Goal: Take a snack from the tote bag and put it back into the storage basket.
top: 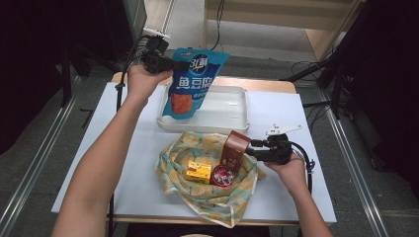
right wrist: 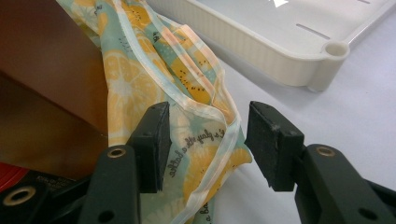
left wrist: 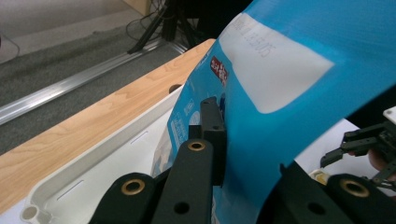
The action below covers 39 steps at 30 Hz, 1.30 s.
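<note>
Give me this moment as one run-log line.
left gripper: shut on blue snack bag, held above white tray | right gripper: open at edge of patterned cloth, beside brown box

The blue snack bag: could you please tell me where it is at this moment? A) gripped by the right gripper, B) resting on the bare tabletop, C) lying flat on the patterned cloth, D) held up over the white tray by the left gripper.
D: the left gripper pinches the blue snack bag, hanging above the white tray.

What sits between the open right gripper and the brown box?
A fold of the lemon-print cloth lies between the right gripper and the brown box, seen in the right gripper view.
</note>
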Tool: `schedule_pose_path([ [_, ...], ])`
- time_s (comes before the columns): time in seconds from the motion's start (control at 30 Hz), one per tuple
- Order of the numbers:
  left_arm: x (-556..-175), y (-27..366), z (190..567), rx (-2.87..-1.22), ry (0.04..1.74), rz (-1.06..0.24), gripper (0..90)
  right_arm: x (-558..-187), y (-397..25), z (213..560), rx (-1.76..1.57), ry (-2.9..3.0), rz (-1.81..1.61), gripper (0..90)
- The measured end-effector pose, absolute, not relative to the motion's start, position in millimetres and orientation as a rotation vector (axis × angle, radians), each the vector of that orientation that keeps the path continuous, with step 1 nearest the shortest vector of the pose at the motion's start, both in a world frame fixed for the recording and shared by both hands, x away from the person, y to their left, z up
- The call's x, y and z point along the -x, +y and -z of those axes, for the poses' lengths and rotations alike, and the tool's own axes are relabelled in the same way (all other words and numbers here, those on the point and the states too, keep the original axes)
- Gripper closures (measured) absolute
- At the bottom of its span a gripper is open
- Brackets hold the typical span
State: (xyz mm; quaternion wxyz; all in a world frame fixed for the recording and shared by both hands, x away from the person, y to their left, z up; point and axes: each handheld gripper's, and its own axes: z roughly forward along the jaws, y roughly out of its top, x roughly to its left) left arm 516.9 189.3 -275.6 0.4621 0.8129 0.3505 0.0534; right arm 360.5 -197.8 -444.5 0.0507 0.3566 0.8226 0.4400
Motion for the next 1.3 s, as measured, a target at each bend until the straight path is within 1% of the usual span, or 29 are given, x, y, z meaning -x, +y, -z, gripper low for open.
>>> schedule_pose_path([
  [0.2, -520.5, 184.7, 285.1, -2.002, 0.863, -0.142, 90.0, -360.7, -197.0, 444.7, -1.081, 2.507, -1.335, 51.3],
  [0.33, -521.8, 195.3, 294.8, -1.937, 0.849, -0.091, 90.0, -360.1, -197.3, 444.0, -1.085, 2.506, -1.341, 51.3],
  [0.43, -519.0, 200.9, 295.9, -1.955, 0.848, -0.129, 90.0, -360.4, -197.2, 444.6, -1.081, 2.509, -1.339, 51.3],
  [0.67, -511.2, 207.3, 300.2, -1.988, 0.832, -0.166, 90.0, -360.6, -194.9, 445.6, -1.079, 2.515, -1.327, 51.3],
  [0.8, -510.4, 207.2, 305.6, -2.032, 0.847, -0.174, 89.7, -360.6, -194.4, 445.9, -1.077, 2.519, -1.324, 51.4],
  [1.03, -512.9, 203.3, 309.5, -2.008, 0.859, -0.166, 89.6, -360.8, -193.7, 446.1, -1.078, 2.523, -1.324, 51.4],
  [1.3, -512.0, 199.1, 316.0, -2.009, 0.872, -0.158, 83.8, -361.0, -194.2, 445.9, -1.073, 2.521, -1.324, 51.4],
])
